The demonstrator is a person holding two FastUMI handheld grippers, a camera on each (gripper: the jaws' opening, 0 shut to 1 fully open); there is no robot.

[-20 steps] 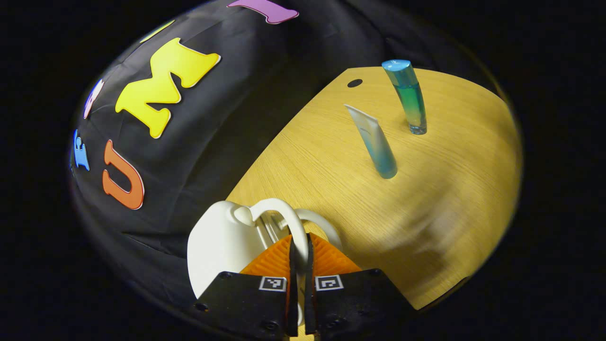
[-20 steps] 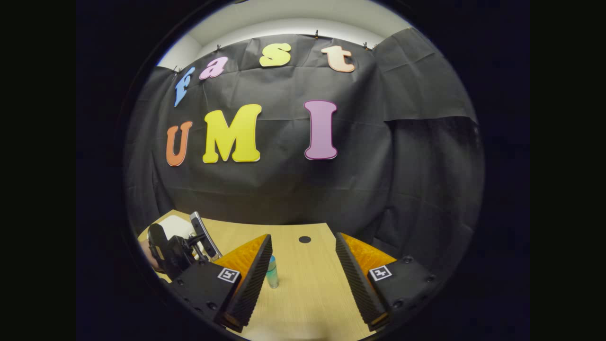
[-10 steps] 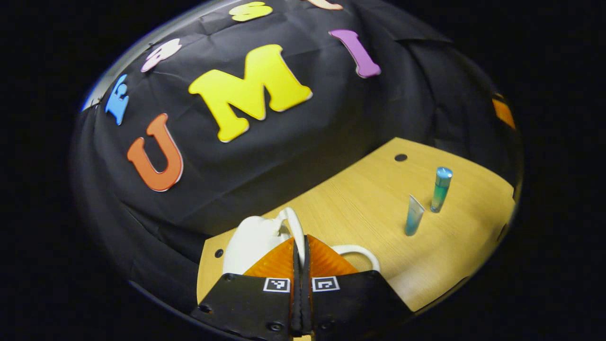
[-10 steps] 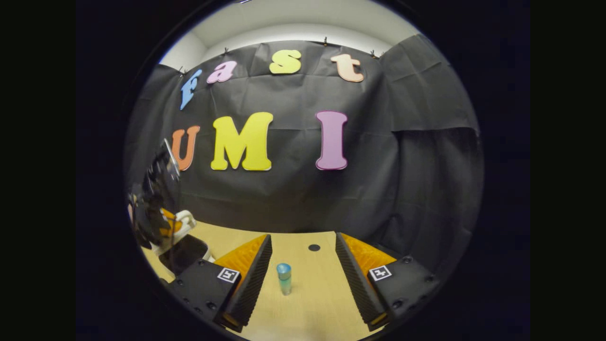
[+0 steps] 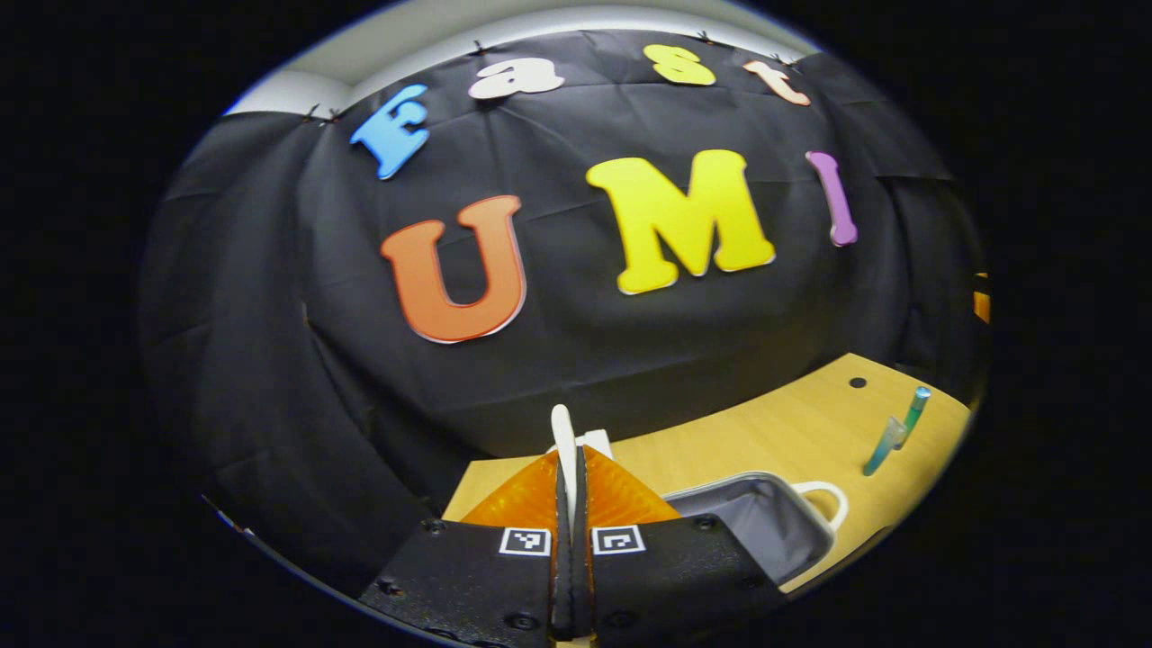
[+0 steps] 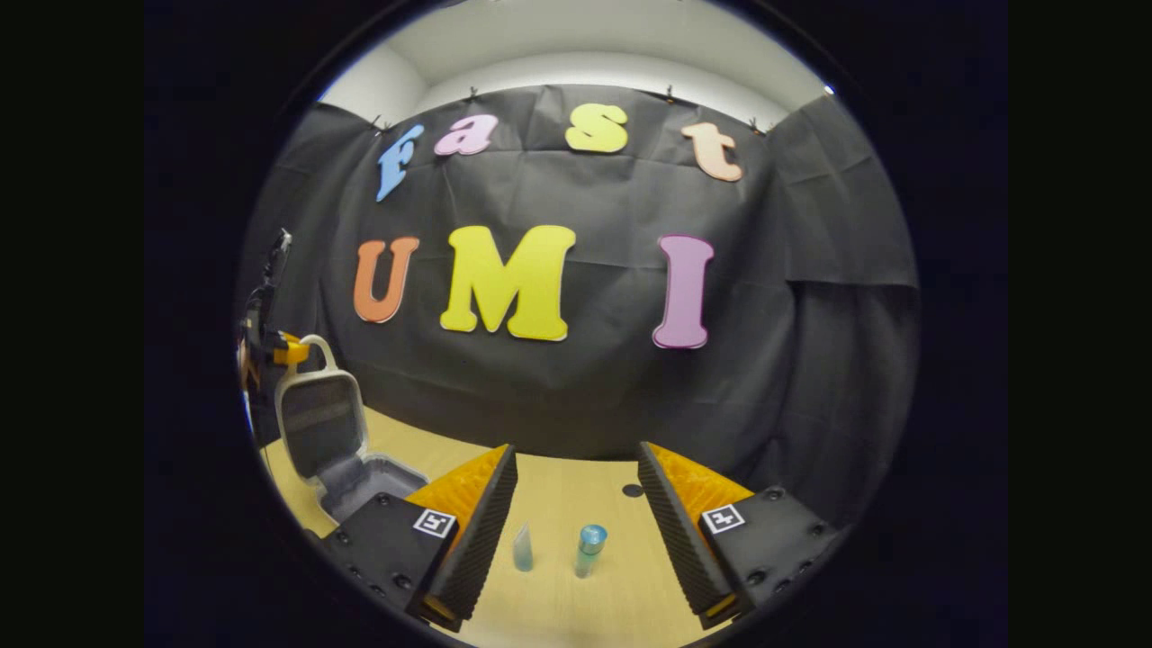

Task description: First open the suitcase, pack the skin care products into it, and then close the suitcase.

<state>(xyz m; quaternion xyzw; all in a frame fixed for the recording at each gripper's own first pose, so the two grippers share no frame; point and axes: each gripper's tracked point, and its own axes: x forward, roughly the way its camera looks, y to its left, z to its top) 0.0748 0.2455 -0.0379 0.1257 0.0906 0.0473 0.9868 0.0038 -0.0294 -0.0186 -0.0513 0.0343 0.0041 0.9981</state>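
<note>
A light wooden table (image 6: 558, 504) stands against the black cloth wall, with a small round hole (image 6: 633, 490) near its back edge. At about nine o'clock on the top sits a small white suitcase (image 6: 355, 472), lid raised upright, grey lining showing. Toward three o'clock from it stand a pale blue tube (image 6: 522, 547) and a blue-capped bottle (image 6: 589, 550), just beside each other, both upright.
</note>
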